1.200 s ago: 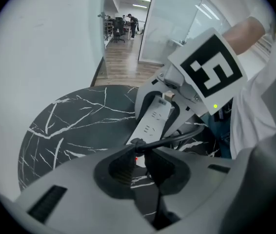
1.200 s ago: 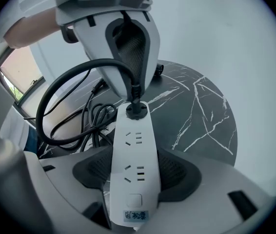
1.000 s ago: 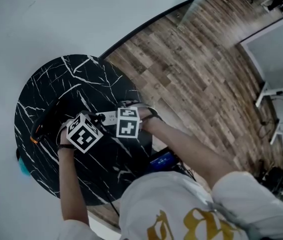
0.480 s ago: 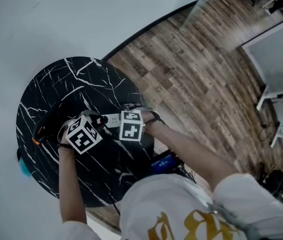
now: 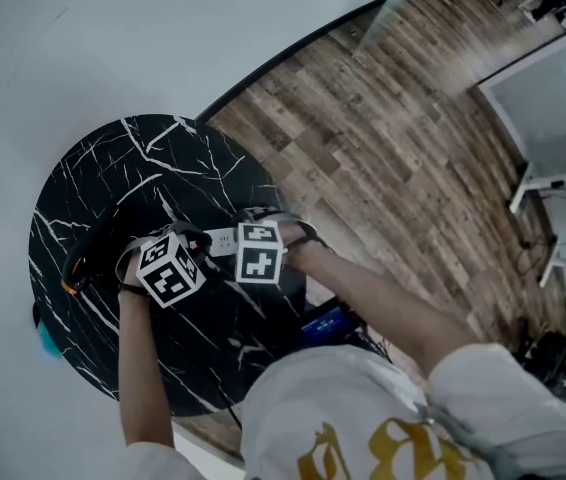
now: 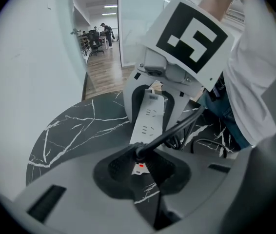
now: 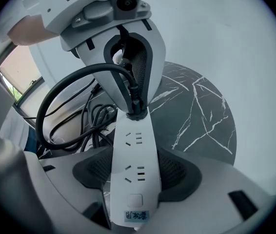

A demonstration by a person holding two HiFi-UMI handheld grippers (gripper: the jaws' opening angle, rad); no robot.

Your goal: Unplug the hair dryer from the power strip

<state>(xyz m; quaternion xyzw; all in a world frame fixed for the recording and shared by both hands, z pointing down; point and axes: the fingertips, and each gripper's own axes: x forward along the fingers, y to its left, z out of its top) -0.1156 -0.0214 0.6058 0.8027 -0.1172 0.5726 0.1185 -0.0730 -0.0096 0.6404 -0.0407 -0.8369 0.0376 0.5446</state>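
While right gripper [image 7: 135, 173] clamps power strip [image 7: 137, 152], left gripper [image 6: 140, 167] is closing around the plug [image 6: 134, 153].

The round black white-veined marble table [image 5: 93, 183] shines glossy; the long white plastic power strip [image 7: 134, 179] is smooth; the black plastic plug [image 7: 134, 112] looks matt.

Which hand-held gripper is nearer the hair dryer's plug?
Left. The left hand-held gripper is closing its jaws around the plug; the right hand-held gripper clamps the power strip at its opposite end.
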